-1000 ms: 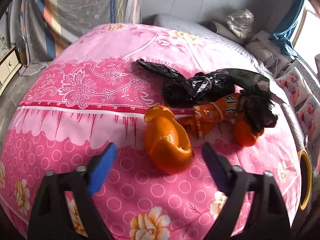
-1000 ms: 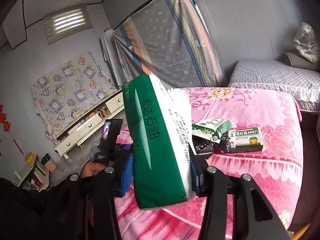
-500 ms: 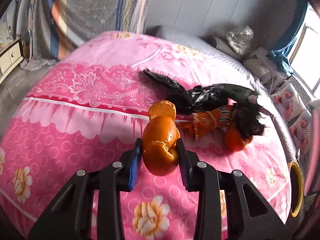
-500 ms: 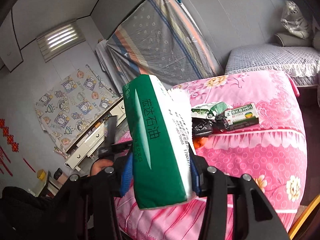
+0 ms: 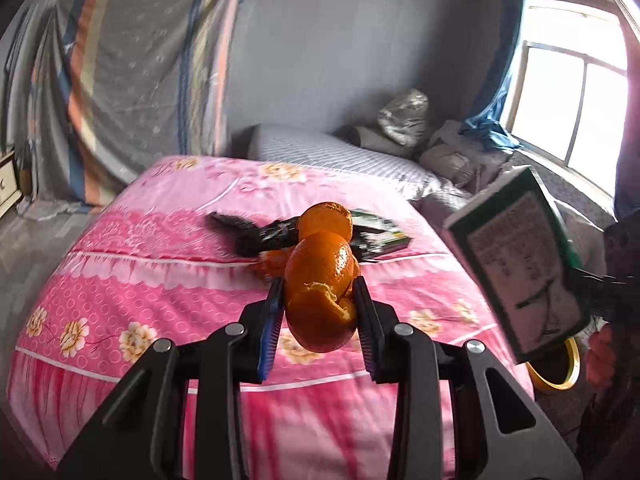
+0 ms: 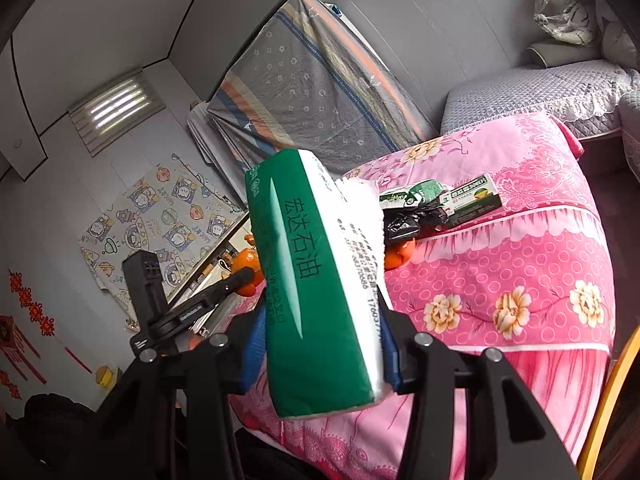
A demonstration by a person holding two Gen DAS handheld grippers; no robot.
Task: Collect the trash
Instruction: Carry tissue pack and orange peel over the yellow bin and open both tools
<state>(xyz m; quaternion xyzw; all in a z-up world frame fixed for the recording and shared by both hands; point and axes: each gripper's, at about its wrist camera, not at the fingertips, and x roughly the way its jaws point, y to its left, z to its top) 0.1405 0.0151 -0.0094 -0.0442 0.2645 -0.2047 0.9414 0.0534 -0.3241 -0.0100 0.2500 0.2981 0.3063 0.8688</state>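
Left wrist view shows the left gripper (image 5: 320, 312) clamped on the orange peel (image 5: 322, 280), held up clear of the pink bedspread (image 5: 160, 280). Off to its right, the right gripper (image 6: 320, 344) grips a green tissue pack (image 6: 316, 280), long side pointing up and away. The rest of the trash, a black bag (image 6: 412, 220) and a green box (image 6: 476, 198), lies ahead on the bedspread. A yellow-rimmed bin (image 5: 560, 372) shows low beside the bed, probably where both loads go next; the right gripper looks nearer to it.
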